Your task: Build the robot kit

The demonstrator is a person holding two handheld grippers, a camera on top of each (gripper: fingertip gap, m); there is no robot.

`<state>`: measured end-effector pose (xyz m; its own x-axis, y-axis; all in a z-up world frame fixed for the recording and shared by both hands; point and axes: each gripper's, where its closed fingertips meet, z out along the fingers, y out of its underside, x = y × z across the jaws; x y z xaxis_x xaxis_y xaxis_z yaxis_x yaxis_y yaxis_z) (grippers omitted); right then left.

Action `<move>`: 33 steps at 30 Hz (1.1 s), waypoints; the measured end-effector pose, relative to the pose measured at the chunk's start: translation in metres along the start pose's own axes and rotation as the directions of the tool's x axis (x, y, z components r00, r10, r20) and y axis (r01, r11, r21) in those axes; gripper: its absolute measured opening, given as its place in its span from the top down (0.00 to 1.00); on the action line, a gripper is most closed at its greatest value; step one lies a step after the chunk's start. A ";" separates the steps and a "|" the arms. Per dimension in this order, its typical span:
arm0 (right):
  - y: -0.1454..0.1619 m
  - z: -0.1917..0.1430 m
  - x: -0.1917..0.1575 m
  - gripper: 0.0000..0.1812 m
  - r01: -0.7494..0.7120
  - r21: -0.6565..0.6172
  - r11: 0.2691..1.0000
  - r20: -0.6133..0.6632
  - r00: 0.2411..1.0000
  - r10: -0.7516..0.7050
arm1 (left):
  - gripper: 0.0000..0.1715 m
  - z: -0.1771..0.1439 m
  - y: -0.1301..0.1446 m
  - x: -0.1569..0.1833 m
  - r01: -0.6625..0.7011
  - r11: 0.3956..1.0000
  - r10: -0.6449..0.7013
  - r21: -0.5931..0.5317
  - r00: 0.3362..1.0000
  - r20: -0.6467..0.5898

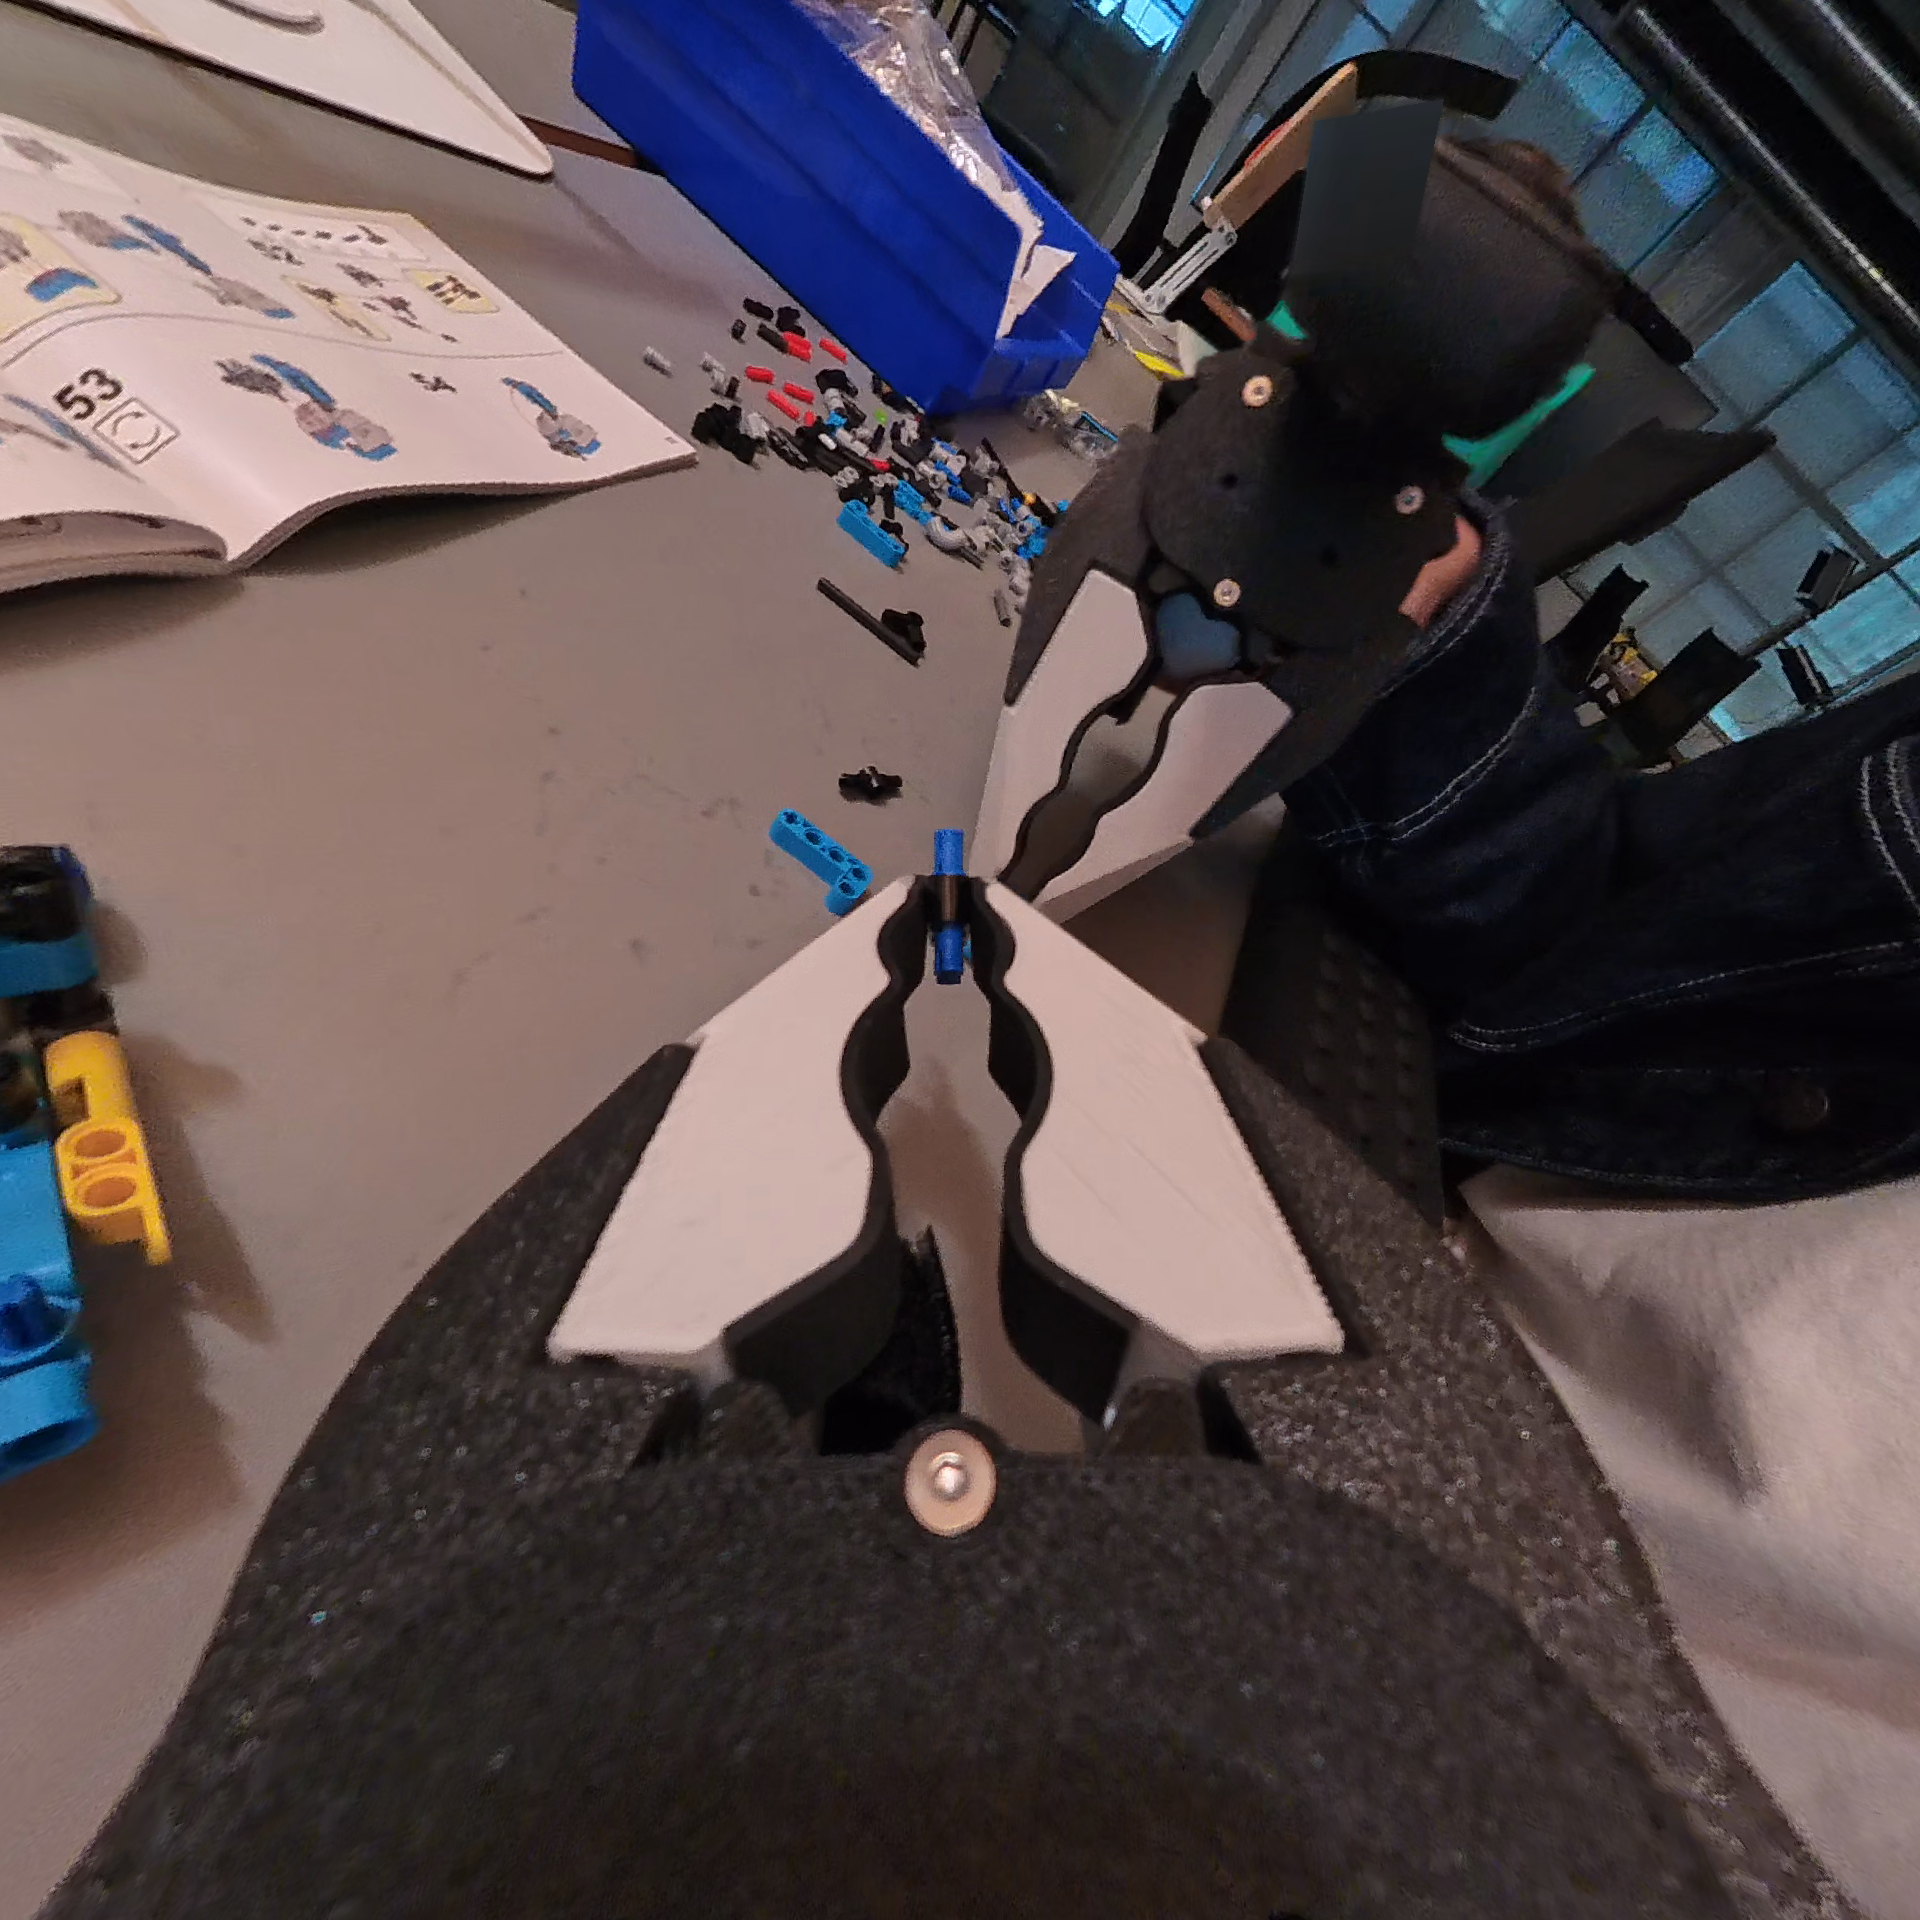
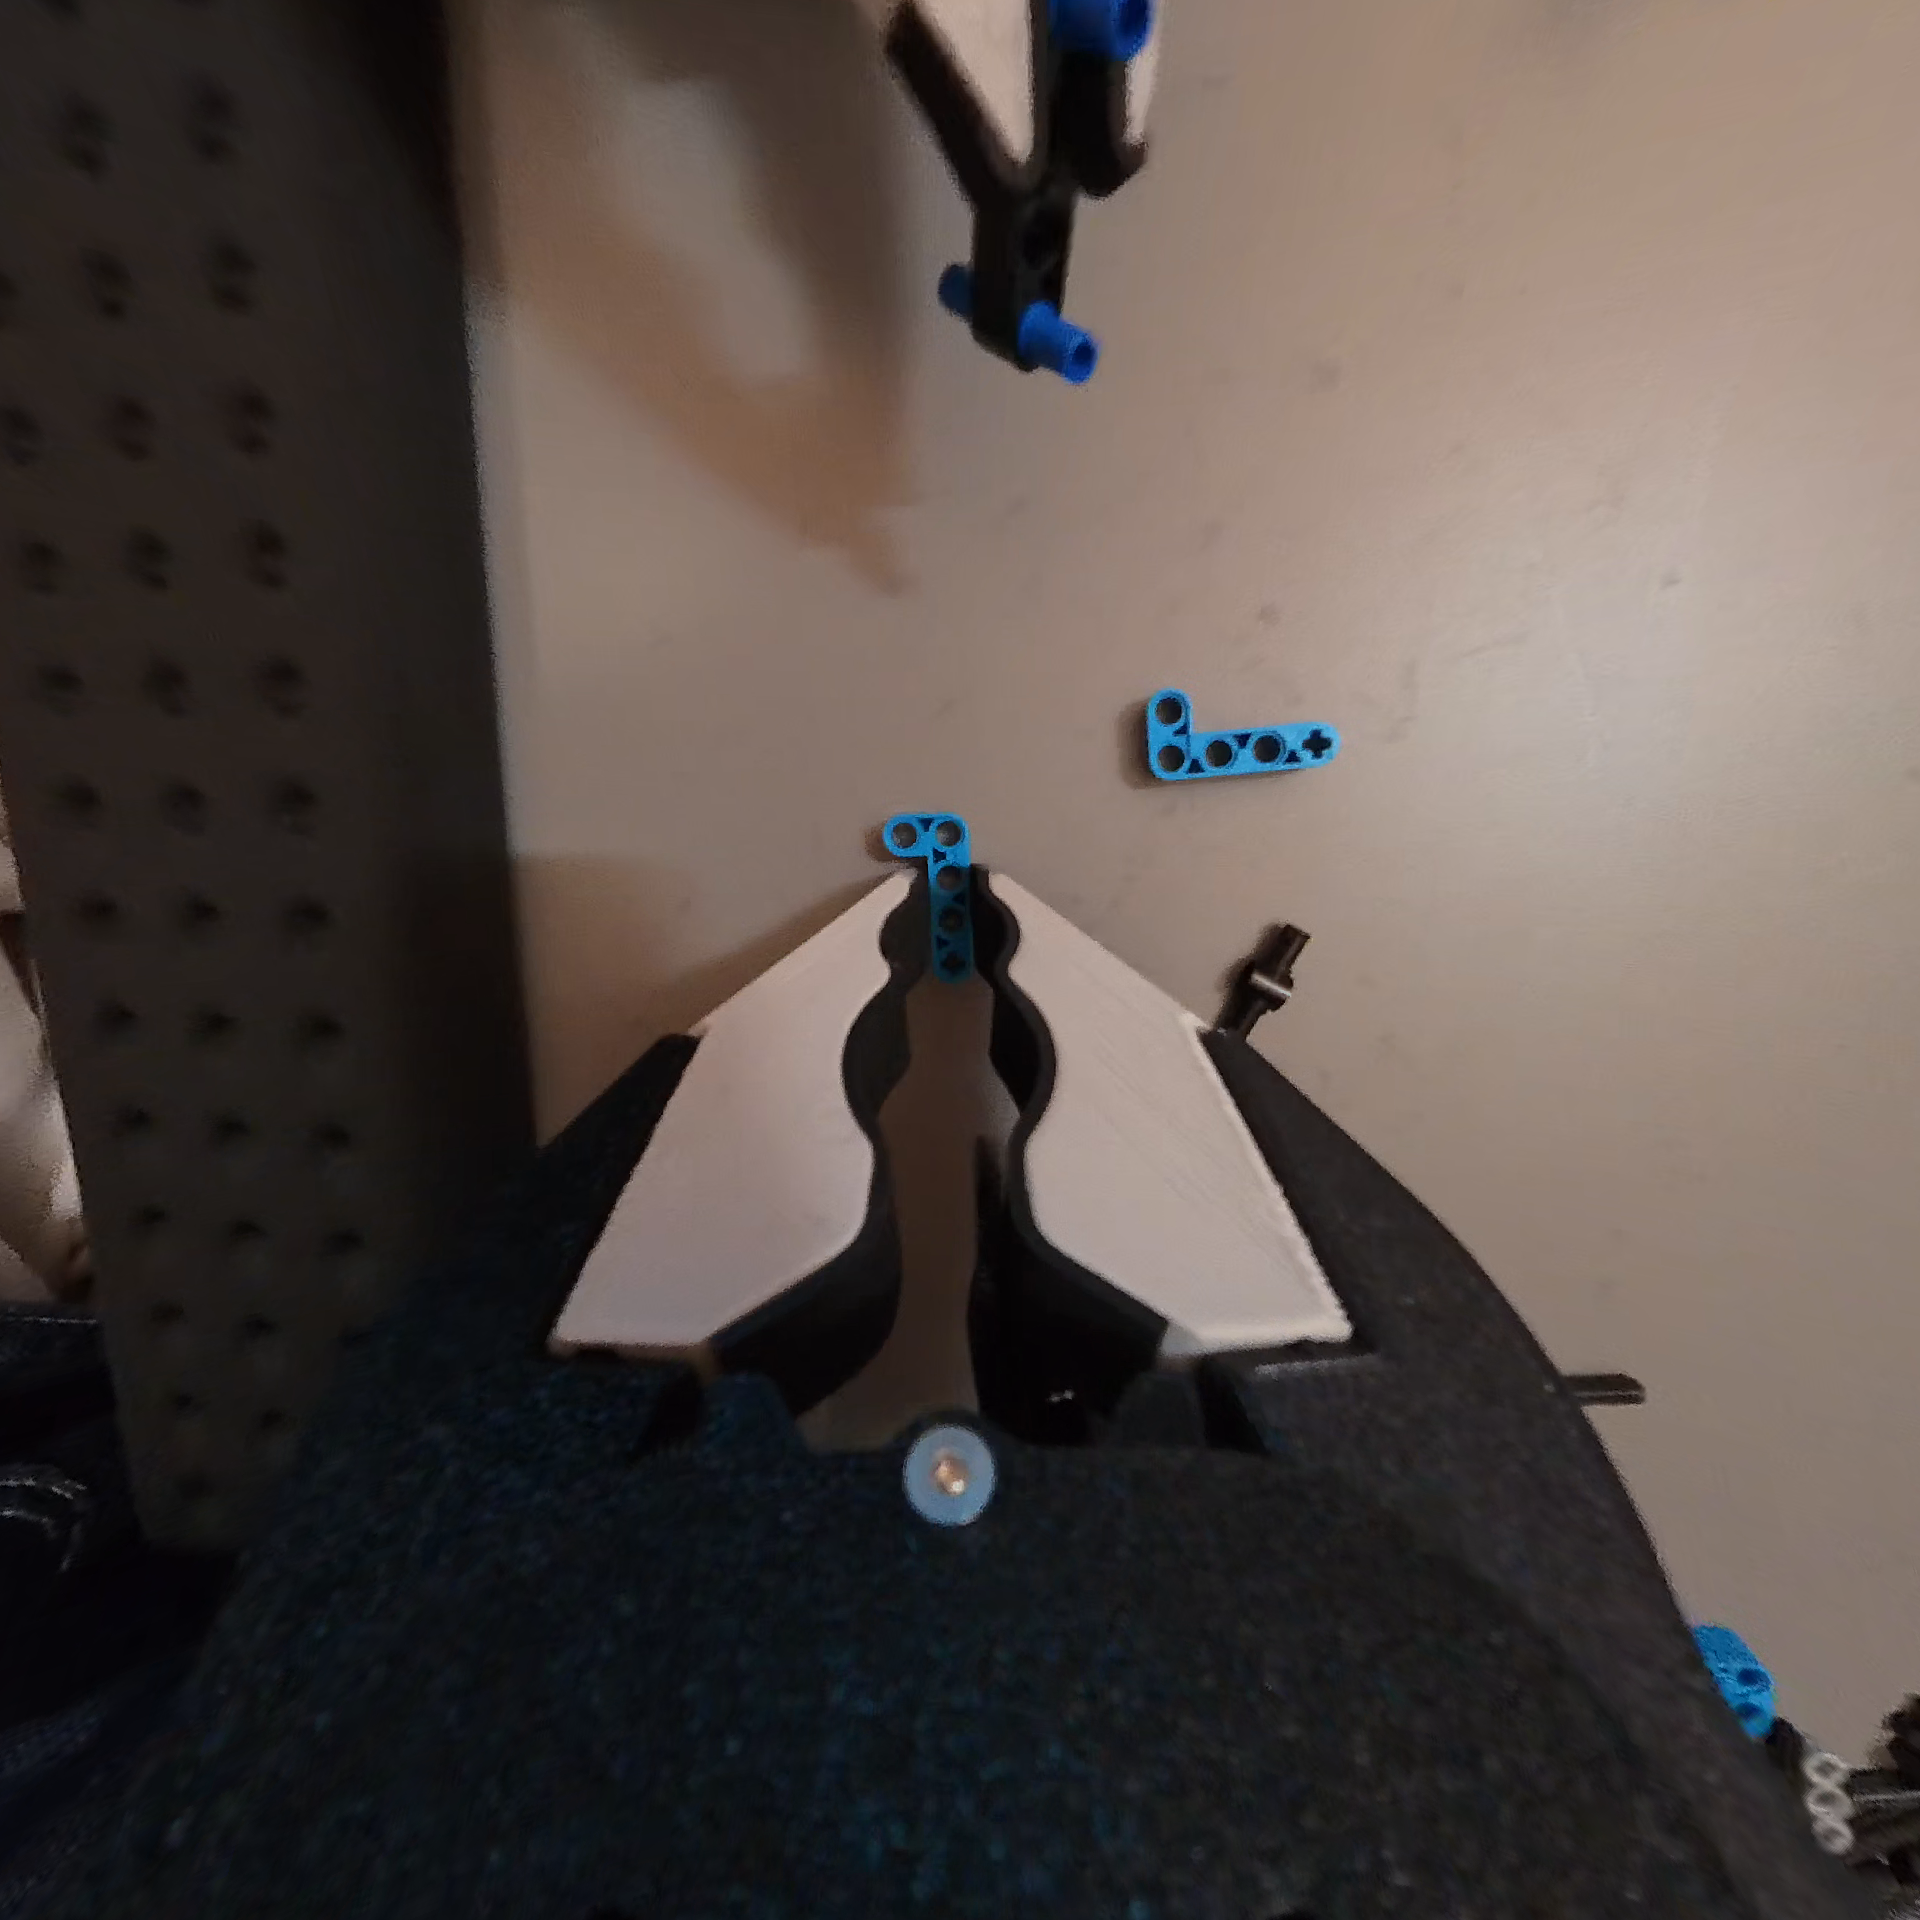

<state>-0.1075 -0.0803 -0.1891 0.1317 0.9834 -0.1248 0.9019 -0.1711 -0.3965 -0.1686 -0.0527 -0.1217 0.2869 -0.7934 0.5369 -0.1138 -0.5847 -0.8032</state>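
My left gripper [image 1: 948, 906] is shut on a small black beam with blue pins [image 1: 948, 904], held above the grey table. It also shows at the top of the right wrist view [image 2: 1039, 156], with the black beam and its blue pins [image 2: 1029, 281] sticking out. My right gripper [image 2: 948, 909] is shut on a light blue L-shaped beam [image 2: 940, 883], its short leg poking out past the fingertips. The right gripper also shows in the left wrist view [image 1: 1023, 873], just right of my left fingertips. A second light blue L-shaped beam [image 2: 1231, 740] lies flat on the table; it also shows in the left wrist view [image 1: 821, 857].
A pile of small black, red, blue and grey parts [image 1: 862, 436] lies by a blue bin [image 1: 831, 177]. An open instruction booklet [image 1: 260, 353] lies at the left. A part-built blue and yellow model [image 1: 62, 1195] sits at the left edge. A black pin [image 2: 1262, 977] lies near my right gripper. One gripper's finger ends stand about 10 cm off the other's.
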 end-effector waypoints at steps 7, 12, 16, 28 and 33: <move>-0.023 -0.018 0.002 0.87 -0.022 0.172 0.985 0.031 0.999 0.016 | 0.96 -0.002 -0.006 0.011 -0.036 0.999 0.037 0.035 0.998 -0.044; -0.080 -0.047 -0.006 0.87 -0.070 0.529 0.845 0.134 0.991 -0.002 | 0.96 -0.007 -0.015 0.022 -0.031 0.995 0.041 0.094 0.994 -0.104; -0.095 -0.054 -0.007 0.93 -0.153 0.623 0.767 0.233 0.972 0.005 | 0.96 -0.010 -0.018 0.027 -0.006 0.993 0.023 0.114 0.988 -0.151; -0.111 -0.061 0.007 0.97 -0.511 0.649 0.564 0.561 0.822 0.099 | 0.90 -0.027 -0.041 0.016 0.098 0.963 -0.060 0.251 0.986 -0.155; -0.119 -0.062 0.000 0.97 -0.522 0.649 0.554 0.581 0.810 0.083 | 0.91 -0.034 -0.048 0.015 0.156 0.945 -0.100 0.287 0.975 -0.200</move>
<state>-0.1890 -0.0562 -0.0853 -0.0578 0.7471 -0.6622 0.1639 -0.6472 -0.7445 -0.1911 -0.0422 -0.0663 0.1009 -0.7488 0.6550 0.2100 -0.6275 -0.7497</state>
